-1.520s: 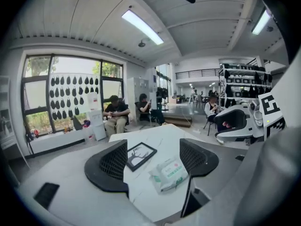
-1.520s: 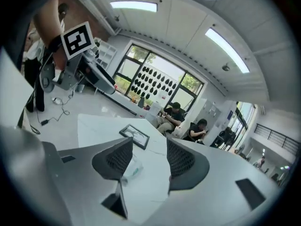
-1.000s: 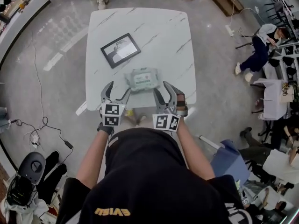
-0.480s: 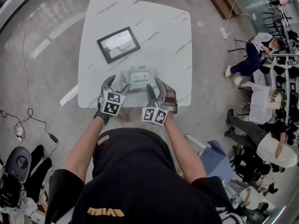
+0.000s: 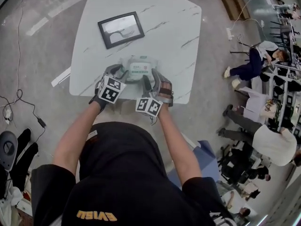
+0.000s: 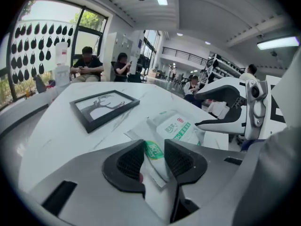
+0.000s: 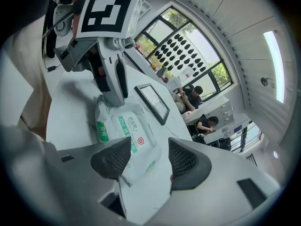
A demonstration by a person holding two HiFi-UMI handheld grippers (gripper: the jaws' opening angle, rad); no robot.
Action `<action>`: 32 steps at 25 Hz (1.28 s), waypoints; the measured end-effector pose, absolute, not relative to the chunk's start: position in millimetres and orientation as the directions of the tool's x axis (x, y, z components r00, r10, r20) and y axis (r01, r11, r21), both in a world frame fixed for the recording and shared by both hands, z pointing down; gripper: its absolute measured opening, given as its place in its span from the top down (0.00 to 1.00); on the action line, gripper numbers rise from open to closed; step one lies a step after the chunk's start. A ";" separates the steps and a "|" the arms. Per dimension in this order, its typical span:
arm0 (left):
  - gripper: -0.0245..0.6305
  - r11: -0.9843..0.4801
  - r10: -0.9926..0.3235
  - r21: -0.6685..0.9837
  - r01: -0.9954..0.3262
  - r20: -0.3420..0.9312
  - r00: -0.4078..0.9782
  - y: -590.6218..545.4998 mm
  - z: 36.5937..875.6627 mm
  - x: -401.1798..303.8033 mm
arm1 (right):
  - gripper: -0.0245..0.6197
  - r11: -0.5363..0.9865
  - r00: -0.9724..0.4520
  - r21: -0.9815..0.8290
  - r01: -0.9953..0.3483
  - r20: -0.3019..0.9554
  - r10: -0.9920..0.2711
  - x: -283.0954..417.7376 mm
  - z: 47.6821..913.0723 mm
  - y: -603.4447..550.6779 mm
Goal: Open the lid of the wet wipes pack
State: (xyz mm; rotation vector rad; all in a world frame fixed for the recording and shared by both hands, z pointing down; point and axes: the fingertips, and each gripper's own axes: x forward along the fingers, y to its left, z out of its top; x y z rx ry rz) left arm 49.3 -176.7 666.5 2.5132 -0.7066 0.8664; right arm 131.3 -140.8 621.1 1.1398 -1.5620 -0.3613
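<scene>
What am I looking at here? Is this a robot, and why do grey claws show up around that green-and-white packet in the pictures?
No robot: a person holds a two-jaw gripper in each hand. The top-down picture comes from a camera on the person's head, the other two from cameras riding on each gripper, looking along its jaws. On the white table lie a black picture frame and a wet wipes pack, its lid apparently shut. The left gripper has one end of the pack between its jaws, which are closing. The right gripper has its jaws apart astride the other end, not pressing it. The cubes with square markers are part of the grippers.
</scene>
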 end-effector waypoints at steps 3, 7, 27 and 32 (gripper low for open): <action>0.77 -0.777 -0.338 0.242 -0.582 0.620 0.708 -171.0 674.6 56.0 | 0.58 0.520 0.060 0.742 -0.424 0.596 -0.801 130.4 625.1 -136.1; 0.77 -0.771 -0.337 0.242 -0.590 0.631 0.699 -172.9 679.4 54.5 | 0.58 0.551 0.047 0.739 -0.388 0.613 -0.789 125.2 638.3 -135.5; 0.77 -0.774 -0.318 0.255 -0.579 0.634 0.705 -171.9 678.8 54.7 | 0.65 0.640 0.014 0.727 -0.248 0.663 -0.748 111.0 658.3 -126.8; 0.78 -0.776 -0.314 0.255 -0.577 0.638 0.703 -172.8 678.6 55.3 | 0.70 0.653 0.004 0.723 -0.223 0.671 -0.741 109.5 662.4 -125.2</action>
